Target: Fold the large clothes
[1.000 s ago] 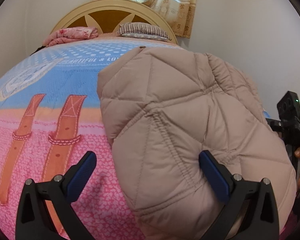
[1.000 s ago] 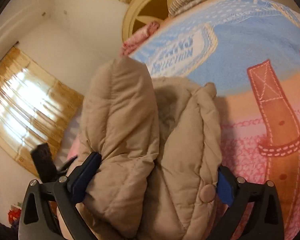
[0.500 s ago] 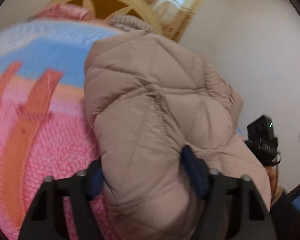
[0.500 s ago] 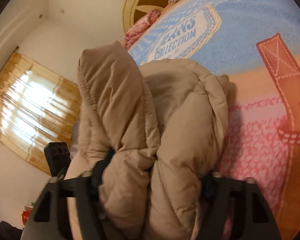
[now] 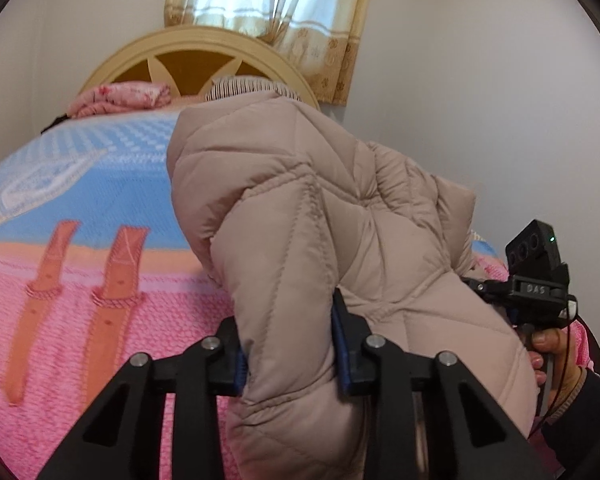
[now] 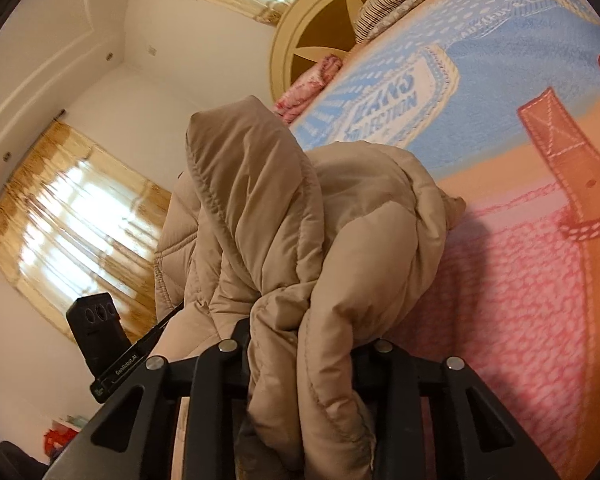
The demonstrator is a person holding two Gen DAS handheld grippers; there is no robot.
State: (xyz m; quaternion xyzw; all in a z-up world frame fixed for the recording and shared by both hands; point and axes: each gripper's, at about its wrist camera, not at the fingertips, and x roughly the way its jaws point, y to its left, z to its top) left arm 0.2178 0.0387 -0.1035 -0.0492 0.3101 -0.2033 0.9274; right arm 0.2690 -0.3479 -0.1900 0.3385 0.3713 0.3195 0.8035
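Quilted beige puffer jacket (image 5: 300, 240) bunched and lifted above the bed, held at two places. Left gripper (image 5: 290, 344): both fingers pressed in on a thick fold of the jacket's near edge, blue pads sunk into the padding, fabric bulging out above and below the clamp. Right gripper (image 6: 300, 356): fingers likewise closed on a gathered wad of the same jacket (image 6: 300, 248), material spilling down between and in front of them.

Left wrist view: jacket rises as a rounded mound, diamond stitching visible, its far part standing in front of the headboard (image 5: 204, 56). The other gripper unit shows at the right edge behind the jacket, with the person's hand (image 5: 548, 344) on its handle. Right wrist view: a sleeve-like lobe stands upright at centre, a second puffed lobe to its right leaning over the bedspread.

Bedspread (image 5: 80, 240): blue upper zone with a printed label patch, orange band, pink knit-pattern lower zone, two printed brown straps. At the head of the bed: a folded pink floral cloth (image 5: 120, 96) and a striped pillow (image 6: 396, 0). Curtained window (image 5: 276, 4) above the headboard; a second curtained window (image 6: 76, 216) on the side wall in the right wrist view
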